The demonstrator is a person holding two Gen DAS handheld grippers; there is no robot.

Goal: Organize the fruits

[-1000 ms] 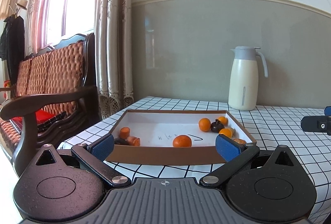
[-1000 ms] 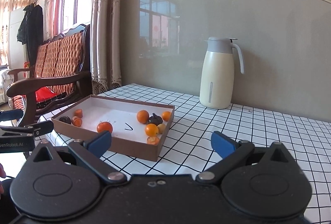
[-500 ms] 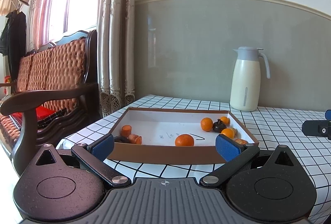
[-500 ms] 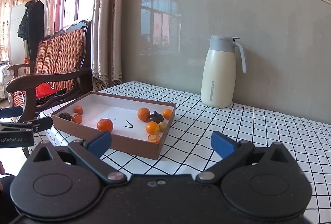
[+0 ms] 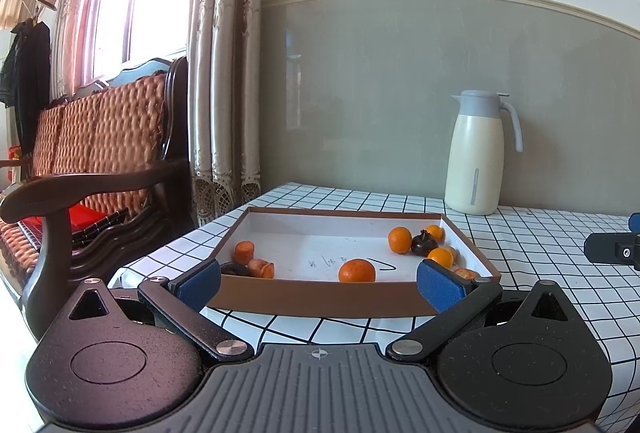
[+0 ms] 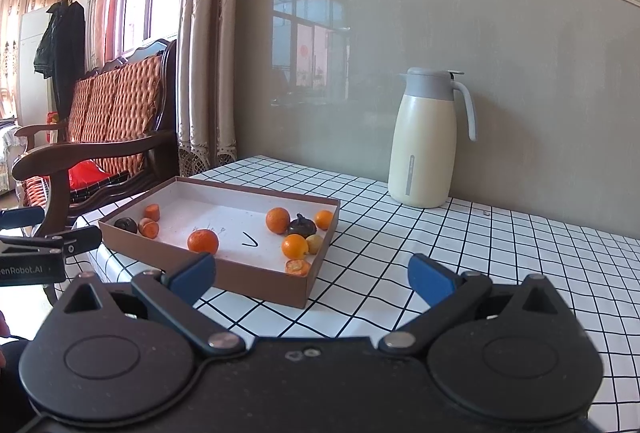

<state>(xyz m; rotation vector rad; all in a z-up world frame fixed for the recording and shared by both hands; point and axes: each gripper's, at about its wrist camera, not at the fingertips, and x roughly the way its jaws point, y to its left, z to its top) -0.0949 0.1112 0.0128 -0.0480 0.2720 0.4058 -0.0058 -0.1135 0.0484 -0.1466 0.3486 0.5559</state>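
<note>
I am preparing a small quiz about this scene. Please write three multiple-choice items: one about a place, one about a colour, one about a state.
1. Where does the jug stand?
A. inside the box
B. on the checked tablecloth by the wall
C. on the wooden bench

2. What colour are the pads of the right gripper?
A. blue
B. red
C. yellow

3. How is the left gripper?
A. shut on an orange
B. shut on the box
C. open, holding nothing

Answers: B, it stands behind the box; A, both pads show blue; C, its fingers stand wide apart.
</note>
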